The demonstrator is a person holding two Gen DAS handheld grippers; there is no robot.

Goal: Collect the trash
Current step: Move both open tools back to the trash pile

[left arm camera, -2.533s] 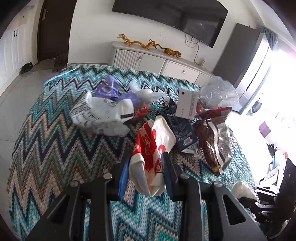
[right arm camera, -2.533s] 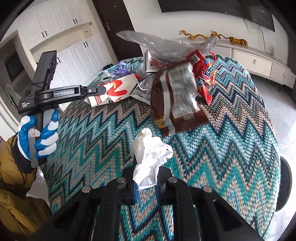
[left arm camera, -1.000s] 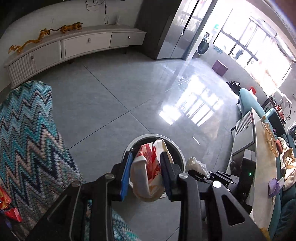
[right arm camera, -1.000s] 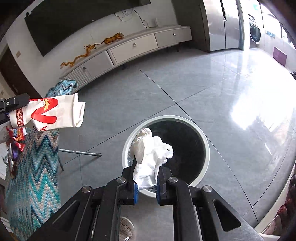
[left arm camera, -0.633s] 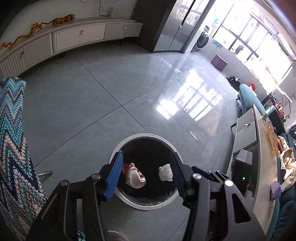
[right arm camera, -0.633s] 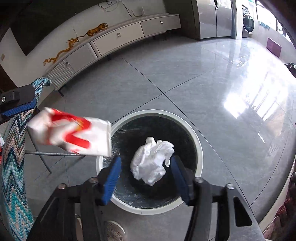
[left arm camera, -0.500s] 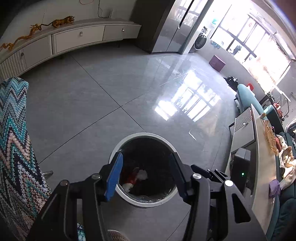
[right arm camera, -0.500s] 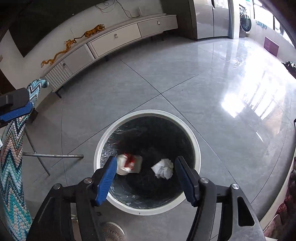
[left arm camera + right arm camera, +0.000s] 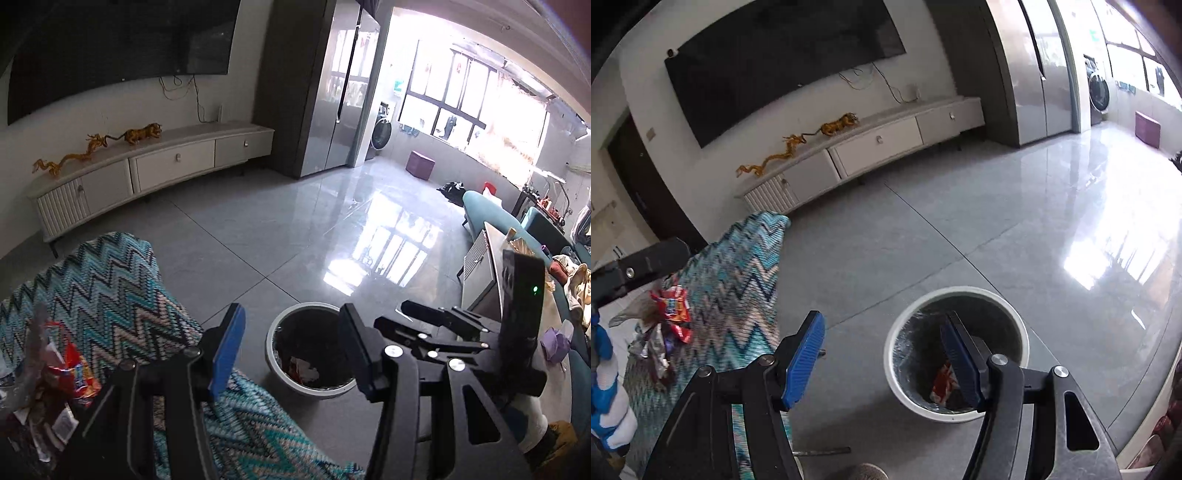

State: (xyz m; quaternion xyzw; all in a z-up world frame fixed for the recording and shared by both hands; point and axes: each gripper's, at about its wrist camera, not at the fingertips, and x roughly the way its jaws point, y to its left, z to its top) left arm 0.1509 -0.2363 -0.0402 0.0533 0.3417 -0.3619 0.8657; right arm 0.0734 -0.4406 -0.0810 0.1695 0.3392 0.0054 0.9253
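Note:
My left gripper [image 9: 291,325] hangs above the floor with its jaws opening and nothing between them. Beyond it stands the round white-rimmed trash bin [image 9: 273,365], lined in black, with a red and white wrapper [image 9: 303,369] lying inside. My right gripper [image 9: 882,321] is open and empty, next to the same bin [image 9: 960,291]; the wrapper [image 9: 943,384] shows past its right finger. The table's zigzag cloth [image 9: 103,288] lies left of the bin, with red snack wrappers [image 9: 70,362] and other trash still on it. A blue-gloved hand [image 9: 605,406] holds the left gripper.
A low white TV cabinet [image 9: 173,162] with gold dragon figures runs along the far wall under a large screen. A grey refrigerator [image 9: 325,92] stands to its right. A teal sofa [image 9: 487,210] and a side table sit at the right. Grey tiled floor [image 9: 997,206] surrounds the bin.
Both grippers opened over the bin; the red and white wrapper and the white tissue dropped into it. Both hands then rose and pulled back, so the bin looks smaller and the table has come into view.

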